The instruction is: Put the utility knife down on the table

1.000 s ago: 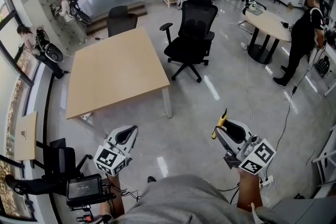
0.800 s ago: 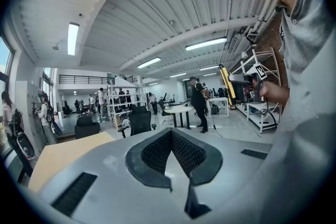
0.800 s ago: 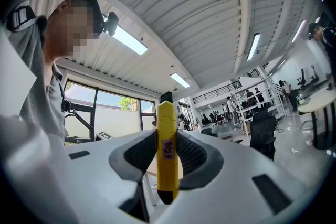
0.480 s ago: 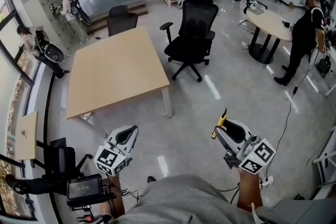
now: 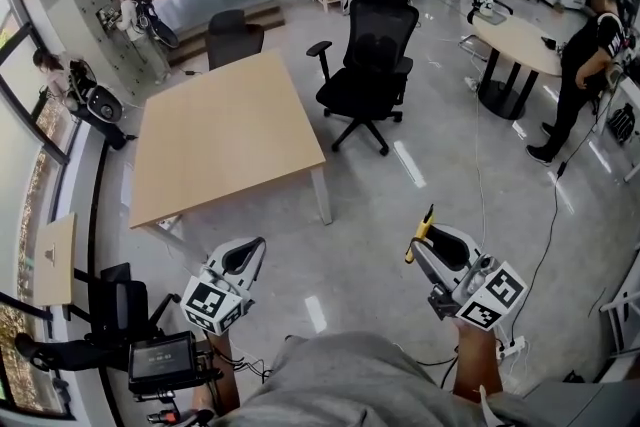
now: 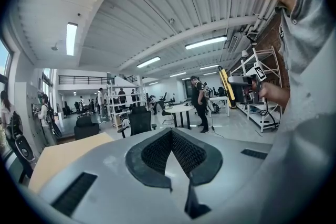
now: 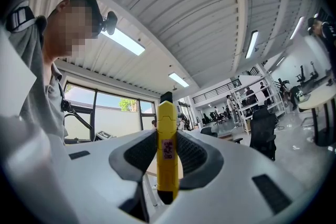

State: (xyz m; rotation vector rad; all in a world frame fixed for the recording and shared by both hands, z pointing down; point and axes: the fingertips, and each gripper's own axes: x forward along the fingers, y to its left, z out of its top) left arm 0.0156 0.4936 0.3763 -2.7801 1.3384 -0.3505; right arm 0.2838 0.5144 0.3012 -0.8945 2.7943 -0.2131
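Utility knife (image 5: 418,237) clamped in the right gripper (image 5: 414,251), not yet on the table (image 5: 225,130). Jaws closed on the yellow body from both sides. In the right gripper view, stands upright between the two dark pads (image 7: 139,155), long axis along the jaws, black tip out past the fingertips and pointing away from the person. Left gripper (image 5: 258,245) carries nothing: its pads (image 6: 157,151) meet at the tips, with only a thin wedge of gap behind them.

Deciding relation: table ahead and to the left of the knife, well apart, bare floor (image 5: 360,215) between. Left gripper somewhat nearer to the table's near corner but empty, so probably work for the right one: forward and leftward, then long axis laid flat on the wooden top before opening.

Head view gives the layout: both grippers low near the body, table beyond, black office chair (image 5: 372,50) near its far right corner. Shows little of the grip itself. Right gripper view shows that grip closely, also a small pink label on the knife, yet almost nothing of the way to the table. Left gripper view shows a corner of the table at lower left and, far right, the other gripper in the person's hand.
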